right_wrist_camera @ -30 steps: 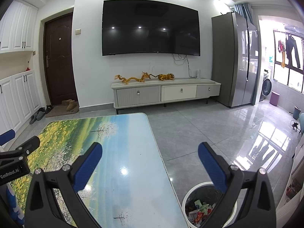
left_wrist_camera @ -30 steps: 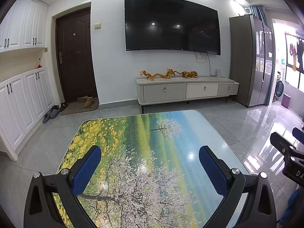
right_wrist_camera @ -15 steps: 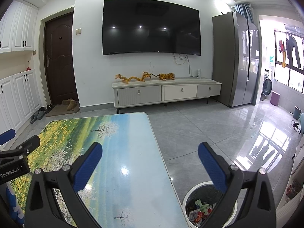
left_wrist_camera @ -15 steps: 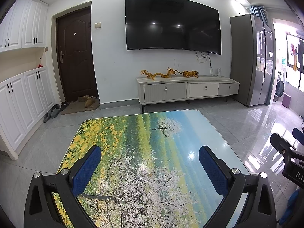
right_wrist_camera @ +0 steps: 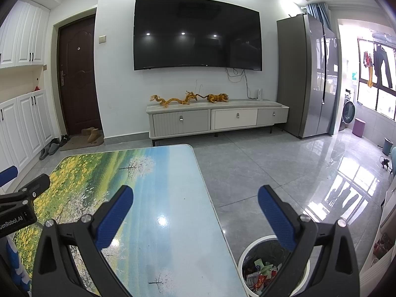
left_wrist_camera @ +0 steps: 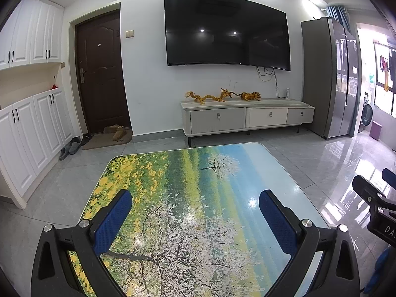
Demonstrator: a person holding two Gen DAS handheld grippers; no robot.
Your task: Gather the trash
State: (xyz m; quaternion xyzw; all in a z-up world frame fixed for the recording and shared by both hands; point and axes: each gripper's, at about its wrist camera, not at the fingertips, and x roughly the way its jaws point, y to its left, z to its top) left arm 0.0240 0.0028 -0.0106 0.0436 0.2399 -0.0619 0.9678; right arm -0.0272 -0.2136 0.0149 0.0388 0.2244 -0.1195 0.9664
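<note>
Landscape-print table [left_wrist_camera: 188, 198] on glossy grey tiled floor [right_wrist_camera: 259, 168].

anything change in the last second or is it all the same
Nothing visibly changed. Both the left gripper and the right gripper stay open and empty above the table, and the trash bin on the floor beside it keeps its load of wrappers.

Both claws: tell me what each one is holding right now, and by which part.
Nothing is held. The left claw and the right claw are both open and empty above the table; wrappers lie in the trash bin.
</note>
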